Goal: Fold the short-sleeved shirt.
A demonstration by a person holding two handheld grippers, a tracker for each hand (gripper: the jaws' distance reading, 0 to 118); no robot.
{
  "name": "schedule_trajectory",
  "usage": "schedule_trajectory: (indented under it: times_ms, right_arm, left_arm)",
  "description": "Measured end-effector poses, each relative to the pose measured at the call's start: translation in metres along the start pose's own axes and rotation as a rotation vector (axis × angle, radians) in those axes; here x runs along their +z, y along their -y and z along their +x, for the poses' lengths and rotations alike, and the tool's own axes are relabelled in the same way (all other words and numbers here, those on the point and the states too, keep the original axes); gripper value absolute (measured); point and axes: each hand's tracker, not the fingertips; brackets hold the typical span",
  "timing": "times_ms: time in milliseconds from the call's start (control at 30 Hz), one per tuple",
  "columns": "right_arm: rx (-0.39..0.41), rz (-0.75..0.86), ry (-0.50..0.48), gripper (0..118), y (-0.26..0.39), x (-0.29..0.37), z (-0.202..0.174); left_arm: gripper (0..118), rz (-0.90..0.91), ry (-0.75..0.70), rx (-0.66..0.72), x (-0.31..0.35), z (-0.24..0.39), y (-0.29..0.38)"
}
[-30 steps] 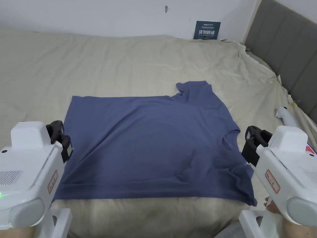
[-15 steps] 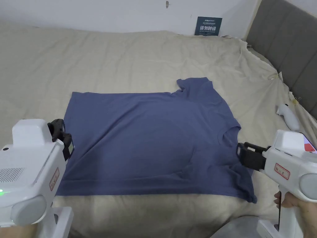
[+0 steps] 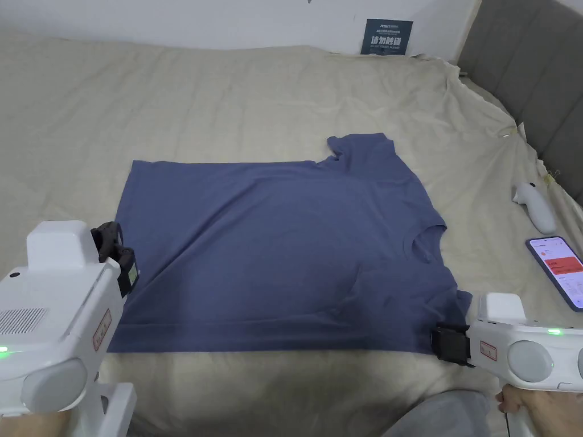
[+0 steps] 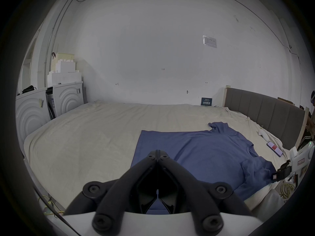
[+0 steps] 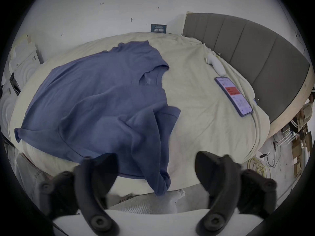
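— Blue cotton, the shirt (image 3: 279, 250) lies flat on the bed (image 3: 228, 102), close to the near edge. Its long axis runs left to right: hem at the left, collar (image 3: 427, 242) at the right.

— Which tool is nearer the part that needs moving?

— The right tool (image 3: 450, 343). It sits low at the near right corner, just beside the near sleeve (image 5: 162, 158), which droops over the bed's edge. From that tool the sleeve lies straight ahead and a little to the left.

— Is it gripping?

— No. In the right gripper view its jaws stand wide apart, the sleeve's hanging tip between them but not pinched.

— And the left tool (image 4: 158, 156)?

— Jaws closed together with nothing between them, poised above the hem's near left corner.

— So the coming move?

— My guess: the right tool closes on the sleeve and carries it away from the person, across the short axis. The far sleeve (image 3: 361, 151) lies well apart, at the far side.

— Anything in the way?

— A phone (image 3: 555, 270) to the right, clear of the shirt.
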Motion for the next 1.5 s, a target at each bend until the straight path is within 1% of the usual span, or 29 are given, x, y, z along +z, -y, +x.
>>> schedule_trajectory:
  times_ms: [33, 67, 167, 200, 333, 367, 400, 433, 467, 500, 533, 567, 600, 667, 933, 967, 1000, 1033, 1067, 1167, 1267, 1300, 1333, 1367, 1400, 1500]
  right_arm:
    - [-0.011, -0.003, -0.005, 49, 0.0, -0.001, 0.001]
    - [-0.021, -0.003, -0.012, 33, 0.0, -0.001, 0.0]
    - [-0.015, 0.008, -0.012, 18, -0.001, -0.003, 0.0]
    - [-0.018, 0.015, -0.016, 3, -0.002, -0.003, 0.001]
    - [-0.028, 0.031, -0.041, 1, -0.006, 0.001, 0.007]
    - [-0.027, 0.034, -0.044, 1, -0.007, 0.003, 0.008]
    - [-0.031, 0.037, -0.05, 1, -0.008, 0.006, 0.009]
    - [-0.036, 0.042, -0.057, 1, -0.008, 0.007, 0.013]
    - [-0.039, 0.049, -0.061, 1, -0.009, 0.009, 0.014]
    - [-0.041, 0.058, -0.066, 1, -0.01, 0.013, 0.015]
    - [-0.033, 0.066, -0.073, 1, -0.01, 0.016, 0.016]
    - [-0.034, 0.073, -0.075, 1, -0.01, 0.018, 0.017]
    - [-0.033, 0.079, -0.077, 1, -0.011, 0.021, 0.018]
    - [-0.037, 0.083, -0.082, 1, -0.012, 0.024, 0.02]
    - [-0.034, 0.096, -0.083, 1, -0.016, 0.031, 0.018]
    - [-0.033, 0.095, -0.082, 1, -0.016, 0.031, 0.016]
    - [-0.032, 0.094, -0.08, 1, -0.016, 0.032, 0.015]
    - [-0.032, 0.092, -0.079, 1, -0.016, 0.032, 0.015]
    - [-0.034, 0.09, -0.077, 1, -0.016, 0.031, 0.016]
    - [-0.033, 0.084, -0.071, 1, -0.016, 0.032, 0.014]
    - [-0.033, 0.083, -0.069, 1, -0.016, 0.032, 0.012]
    - [-0.034, 0.084, -0.069, 1, -0.016, 0.033, 0.012]
    - [-0.035, 0.084, -0.068, 1, -0.017, 0.033, 0.013]
    - [-0.036, 0.084, -0.068, 1, -0.017, 0.033, 0.012]
    - [-0.037, 0.083, -0.068, 1, -0.017, 0.034, 0.012]
    - [-0.041, 0.083, -0.069, 1, -0.018, 0.035, 0.012]
  left_arm:
    - [0, -0.002, 0.0, 0.0, 0.0, 0.0, 0.001]
    - [0, -0.005, 0.0, 0.001, 0.0, 0.0, 0.001]
    - [0, -0.018, -0.004, 0.002, -0.002, 0.0, 0.004]
    - [0, -0.024, -0.005, 0.005, -0.002, -0.001, 0.005]
    - [0, -0.059, -0.016, 0.018, -0.006, -0.005, 0.006]
    - [3, -0.09, -0.019, 0.02, -0.009, -0.007, 0.005]
    - [13, -0.124, -0.025, 0.027, -0.012, -0.01, 0.004]
    - [27, -0.155, -0.017, 0.043, -0.016, -0.014, 0.003]
    - [49, -0.184, -0.008, 0.062, -0.019, -0.018, 0.001]
    - [81, -0.224, -0.001, 0.077, -0.023, -0.024, 0.0]
    - [99, -0.265, -0.003, 0.091, -0.027, -0.029, 0.0]
    - [110, -0.283, -0.004, 0.097, -0.029, -0.034, 0.0]
    - [115, -0.286, -0.008, 0.096, -0.029, -0.038, 0.0]
    - [115, -0.325, -0.026, 0.076, -0.031, -0.047, 0.001]
    - [115, -0.659, -0.117, -0.079, -0.052, -0.075, 0.035]
    - [114, -0.679, -0.123, -0.092, -0.052, -0.076, 0.041]
    - [111, -0.693, -0.124, -0.102, -0.051, -0.076, 0.047]
    - [105, -0.692, -0.125, -0.104, -0.05, -0.075, 0.051]
    - [96, -0.695, -0.128, -0.109, -0.048, -0.074, 0.055]
    - [82, -0.72, -0.128, -0.102, -0.044, -0.072, 0.061]
    - [37, -0.744, -0.137, -0.065, -0.047, -0.075, 0.068]
    - [18, -0.744, -0.123, -0.041, -0.047, -0.076, 0.071]
    - [8, -0.734, -0.099, 0.007, -0.047, -0.077, 0.073]
    - [2, -0.73, -0.087, 0.044, -0.048, -0.078, 0.074]
    - [0, -0.738, -0.111, 0.08, -0.051, -0.081, 0.077]
    - [0, -0.694, -0.119, 0.14, -0.05, -0.086, 0.077]
